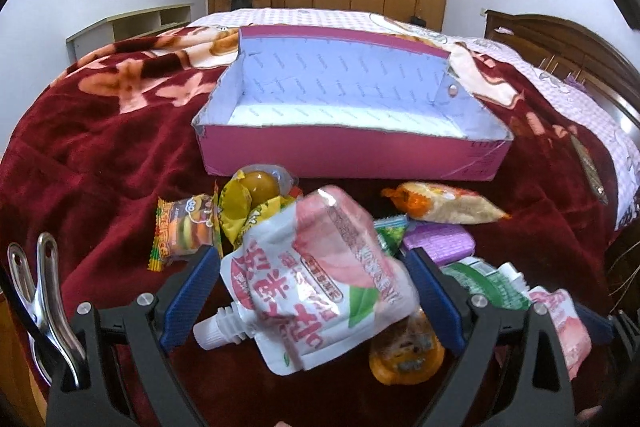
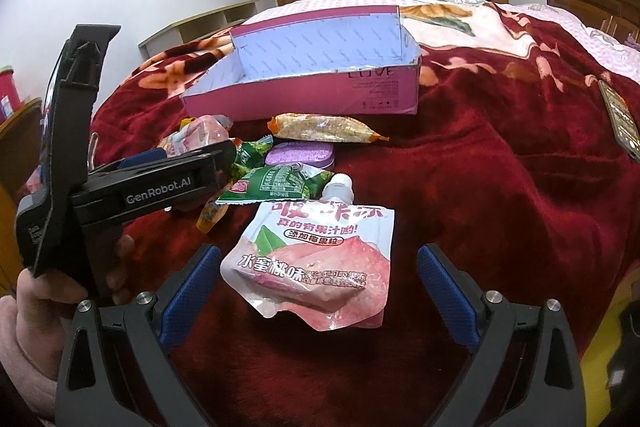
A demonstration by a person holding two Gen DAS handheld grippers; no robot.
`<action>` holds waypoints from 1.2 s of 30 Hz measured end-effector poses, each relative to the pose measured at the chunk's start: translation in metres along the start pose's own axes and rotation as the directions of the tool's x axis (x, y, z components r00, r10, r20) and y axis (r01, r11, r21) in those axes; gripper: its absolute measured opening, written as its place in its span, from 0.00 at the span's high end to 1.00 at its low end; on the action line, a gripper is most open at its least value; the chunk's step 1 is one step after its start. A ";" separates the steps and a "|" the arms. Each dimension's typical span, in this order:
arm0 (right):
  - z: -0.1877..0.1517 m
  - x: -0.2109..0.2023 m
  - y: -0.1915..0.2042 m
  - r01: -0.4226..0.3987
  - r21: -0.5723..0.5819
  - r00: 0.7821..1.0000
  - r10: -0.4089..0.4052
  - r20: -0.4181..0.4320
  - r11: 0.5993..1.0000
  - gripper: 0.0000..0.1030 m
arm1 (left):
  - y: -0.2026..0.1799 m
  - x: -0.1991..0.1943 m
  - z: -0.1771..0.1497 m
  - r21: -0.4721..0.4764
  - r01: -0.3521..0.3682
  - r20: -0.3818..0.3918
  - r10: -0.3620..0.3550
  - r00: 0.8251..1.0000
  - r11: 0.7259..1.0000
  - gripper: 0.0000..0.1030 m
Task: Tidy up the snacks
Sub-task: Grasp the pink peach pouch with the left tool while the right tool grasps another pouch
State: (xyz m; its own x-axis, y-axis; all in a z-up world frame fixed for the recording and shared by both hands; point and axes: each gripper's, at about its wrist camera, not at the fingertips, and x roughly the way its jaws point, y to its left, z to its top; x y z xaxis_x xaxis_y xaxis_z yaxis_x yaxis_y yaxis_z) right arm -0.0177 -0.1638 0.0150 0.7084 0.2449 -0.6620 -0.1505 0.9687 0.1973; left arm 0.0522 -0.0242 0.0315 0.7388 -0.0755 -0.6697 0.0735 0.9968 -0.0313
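A peach jelly pouch [image 1: 320,275], white and pink with its spout pointing lower left, spans the gap of my left gripper [image 1: 314,255]. The jaws stand wide and both blue pads touch its sides; the pouch is blurred and sits above the snack pile. The right wrist view shows this gripper [image 2: 224,155] from the side, held by a hand [image 2: 120,255]. A second peach pouch [image 2: 316,267] lies flat on the red blanket, spout away, between the open fingers of my right gripper [image 2: 318,251]. The pink box [image 1: 352,155] [image 2: 320,95] with white lining stands behind the pile, with no snacks in the part I see.
Loose snacks lie on the blanket: a burger gummy pack [image 1: 184,231], a yellow jelly cup [image 1: 260,183], an orange-ended packet [image 1: 444,207], a purple tin [image 1: 440,243], green packets [image 2: 272,183]. A metal clip [image 1: 36,287] is at the left, a phone [image 2: 620,119] far right.
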 end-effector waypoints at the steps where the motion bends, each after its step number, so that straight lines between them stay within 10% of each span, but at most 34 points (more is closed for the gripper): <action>1: 0.000 0.000 -0.001 0.000 0.002 1.000 0.000 -0.001 1.000 0.03 | 0.000 0.001 -0.001 -0.001 -0.005 -0.002 0.005 1.000 1.000 0.06; 27: 0.001 0.014 0.004 0.037 -0.005 0.999 -0.037 -0.028 0.999 0.03 | 0.014 -0.036 -0.015 -0.012 0.041 0.055 -0.040 0.998 0.999 0.08; 36: 0.004 0.016 -0.002 0.032 0.022 0.999 -0.032 -0.015 0.999 0.23 | 0.011 -0.050 -0.017 0.011 0.040 0.085 -0.041 0.995 0.999 0.08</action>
State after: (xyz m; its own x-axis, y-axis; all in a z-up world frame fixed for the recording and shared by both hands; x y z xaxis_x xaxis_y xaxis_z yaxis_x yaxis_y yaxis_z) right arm -0.0032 -0.1621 0.0068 0.7022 0.2144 -0.6790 -0.1122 0.9750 0.1919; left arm 0.0042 -0.0091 0.0519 0.7897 -0.1184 -0.6020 0.1104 0.9926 -0.0504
